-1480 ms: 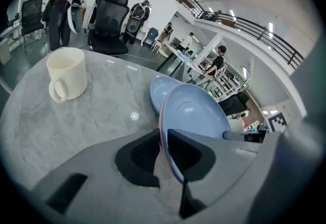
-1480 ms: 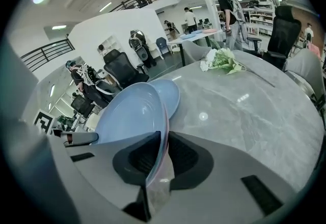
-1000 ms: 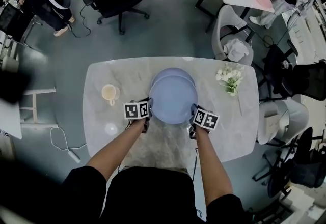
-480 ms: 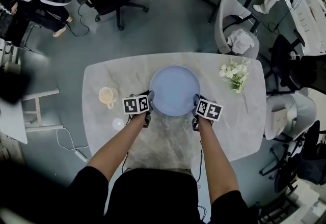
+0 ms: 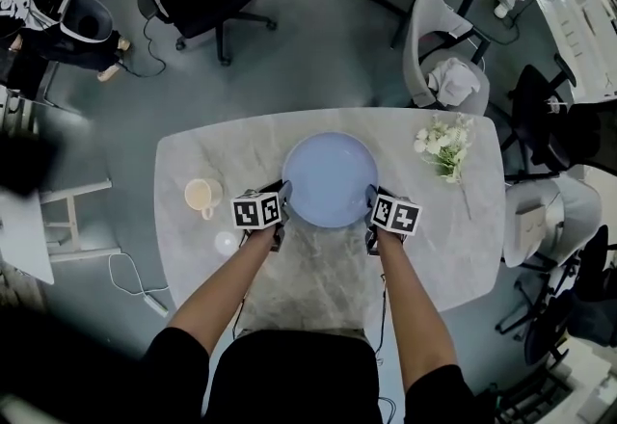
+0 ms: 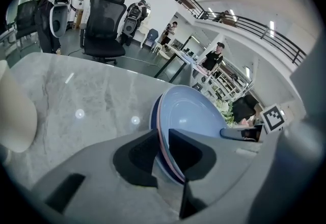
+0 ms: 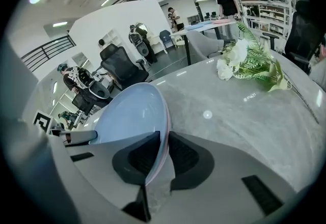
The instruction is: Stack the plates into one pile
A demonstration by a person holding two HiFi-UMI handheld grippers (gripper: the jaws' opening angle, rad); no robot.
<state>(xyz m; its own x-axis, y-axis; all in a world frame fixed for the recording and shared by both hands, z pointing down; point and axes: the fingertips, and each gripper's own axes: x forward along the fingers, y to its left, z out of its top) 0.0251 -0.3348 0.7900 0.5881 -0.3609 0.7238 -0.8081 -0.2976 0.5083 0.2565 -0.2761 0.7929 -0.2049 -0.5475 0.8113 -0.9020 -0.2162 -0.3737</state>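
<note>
A pile of plates sits mid-table with a light blue plate on top; the left gripper view shows pink and dark blue rims under it. My left gripper is at the pile's left rim. Its jaws have just been opening; the rim lies between them against the inner pad, the outer pad apart. My right gripper is at the right rim, its jaws shut on the top plate's edge.
A cream cup stands on the marble table left of the left gripper. White flowers lie at the far right. Chairs ring the table, and people sit at other tables further off.
The blue plate, held off-centre above another plate, has moved away from me and down; it now lies square on the pile. Both grippers went with it.
</note>
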